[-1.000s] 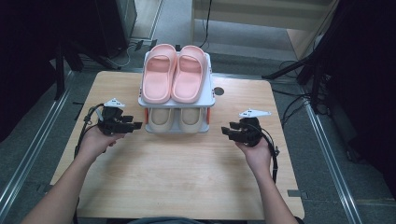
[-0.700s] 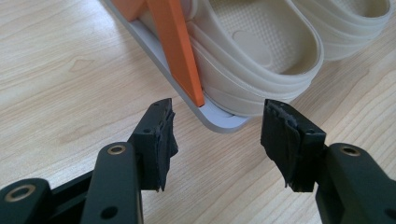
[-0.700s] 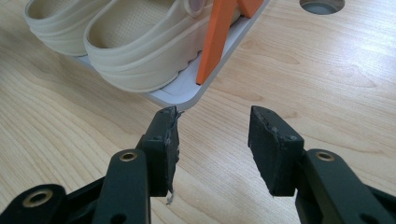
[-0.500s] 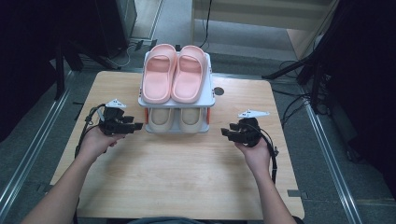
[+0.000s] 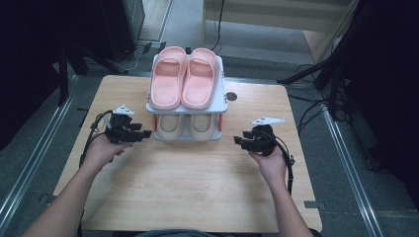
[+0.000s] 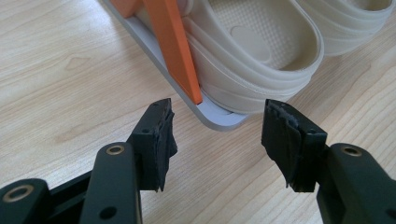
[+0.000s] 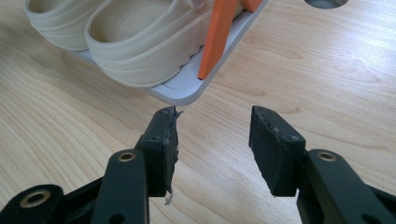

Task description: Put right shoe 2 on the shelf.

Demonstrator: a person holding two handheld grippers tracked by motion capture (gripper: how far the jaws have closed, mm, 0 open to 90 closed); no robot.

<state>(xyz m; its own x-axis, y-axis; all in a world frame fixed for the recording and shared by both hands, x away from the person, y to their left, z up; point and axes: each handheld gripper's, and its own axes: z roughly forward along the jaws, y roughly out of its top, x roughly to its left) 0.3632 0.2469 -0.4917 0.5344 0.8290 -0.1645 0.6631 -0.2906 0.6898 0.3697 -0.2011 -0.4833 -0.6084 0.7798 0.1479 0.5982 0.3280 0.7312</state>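
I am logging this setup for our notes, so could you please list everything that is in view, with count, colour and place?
Slippers, pink: two, side by side on the rack's top shelf.
Slippers, cream: two, side by side on the rack's bottom shelf.
Shoe rack: one, grey shelves with orange uprights, at the table's far middle.
Table: one, light wood, with a round hole right of the rack.
Left gripper: one, black, jaws open, at the rack's left front corner, holding nothing.
Right gripper: one, black, jaws open, at the rack's right front corner, holding nothing.
Hands: left hand and right hand, each around its gripper.
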